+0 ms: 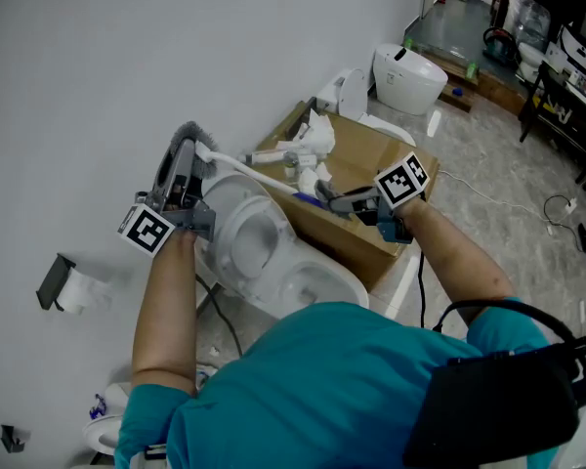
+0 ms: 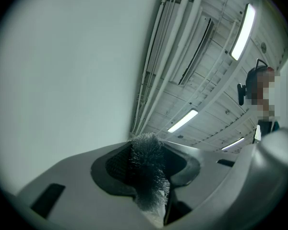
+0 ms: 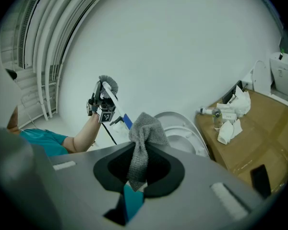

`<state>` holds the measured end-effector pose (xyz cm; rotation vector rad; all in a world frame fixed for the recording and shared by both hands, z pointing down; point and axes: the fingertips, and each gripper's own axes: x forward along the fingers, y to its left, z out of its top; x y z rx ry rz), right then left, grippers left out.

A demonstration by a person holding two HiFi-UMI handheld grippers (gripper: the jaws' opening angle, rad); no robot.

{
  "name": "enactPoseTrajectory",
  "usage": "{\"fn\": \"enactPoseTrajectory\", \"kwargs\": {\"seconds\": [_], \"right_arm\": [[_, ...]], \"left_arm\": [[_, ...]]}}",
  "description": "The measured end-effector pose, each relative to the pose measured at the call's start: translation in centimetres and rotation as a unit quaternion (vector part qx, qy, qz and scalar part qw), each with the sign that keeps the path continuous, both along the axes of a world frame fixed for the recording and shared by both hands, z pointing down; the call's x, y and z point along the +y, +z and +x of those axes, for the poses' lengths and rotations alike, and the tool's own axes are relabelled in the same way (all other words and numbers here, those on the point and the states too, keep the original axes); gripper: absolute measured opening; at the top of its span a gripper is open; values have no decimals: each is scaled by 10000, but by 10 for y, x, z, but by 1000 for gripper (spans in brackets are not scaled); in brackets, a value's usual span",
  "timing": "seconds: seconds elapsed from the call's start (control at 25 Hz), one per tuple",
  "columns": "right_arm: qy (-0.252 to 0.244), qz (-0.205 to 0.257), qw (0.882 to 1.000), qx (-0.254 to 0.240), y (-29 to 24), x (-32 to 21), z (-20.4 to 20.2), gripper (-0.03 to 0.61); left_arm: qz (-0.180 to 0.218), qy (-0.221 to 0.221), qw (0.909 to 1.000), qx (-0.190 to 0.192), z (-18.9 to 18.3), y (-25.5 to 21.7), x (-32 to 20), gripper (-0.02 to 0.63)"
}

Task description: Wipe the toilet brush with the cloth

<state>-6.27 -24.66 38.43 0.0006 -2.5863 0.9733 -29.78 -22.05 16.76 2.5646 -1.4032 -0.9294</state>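
Left gripper view: left gripper (image 1: pixel 181 169) jaws part closed, clamped on toilet brush (image 2: pixel 145 169) at bristle head, bristles poking past tips. Right gripper (image 3: pixel 143 174) jaws nearly together, pinching grey cloth (image 3: pixel 144 138), bunched above tips, at blue end of brush handle. Brush held over toilet (image 1: pixel 259 237), lid up. Cardboard box (image 1: pixel 376 237) beside toilet carries white packets (image 1: pixel 313 140) and small bottle (image 3: pixel 216 119) on top.

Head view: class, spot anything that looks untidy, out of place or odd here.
The cardboard box beside the toilet is littered with crumpled white paper and a small bottle. Also, the left gripper clamps the toilet brush at its bristle head, not along the handle.
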Motion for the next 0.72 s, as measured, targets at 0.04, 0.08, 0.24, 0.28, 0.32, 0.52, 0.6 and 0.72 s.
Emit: {"fn": "enactPoseTrajectory", "kwargs": {"seconds": [0.04, 0.08, 0.24, 0.28, 0.32, 0.52, 0.6, 0.72], "right_arm": [[14, -10, 10000, 14, 2, 0, 1, 21], [27, -21, 10000, 27, 3, -1, 2, 21], [86, -77, 9999, 62, 11, 2, 9, 21], [103, -90, 9999, 74, 14, 2, 11, 21], [120, -100, 9998, 98, 17, 2, 13, 21], [211, -78, 9992, 341, 38, 5, 27, 21], [308, -180, 9988, 343, 50, 13, 29, 21], [336, -90, 9994, 48, 56, 34, 4, 21]], "left_arm": [[21, -50, 10000, -22, -2, -2, 0, 156], [34, -68, 10000, -7, -4, -3, 1, 156], [40, -115, 9998, 125, -13, -2, 3, 156], [48, -134, 9998, 154, -15, -3, 3, 156], [59, -156, 9997, 182, -18, -3, 4, 156], [28, -223, 9979, 604, -37, 0, 5, 156], [28, -331, 9952, 919, -48, 2, 8, 156], [37, -340, 9873, 1548, -52, 7, 7, 156]]}}
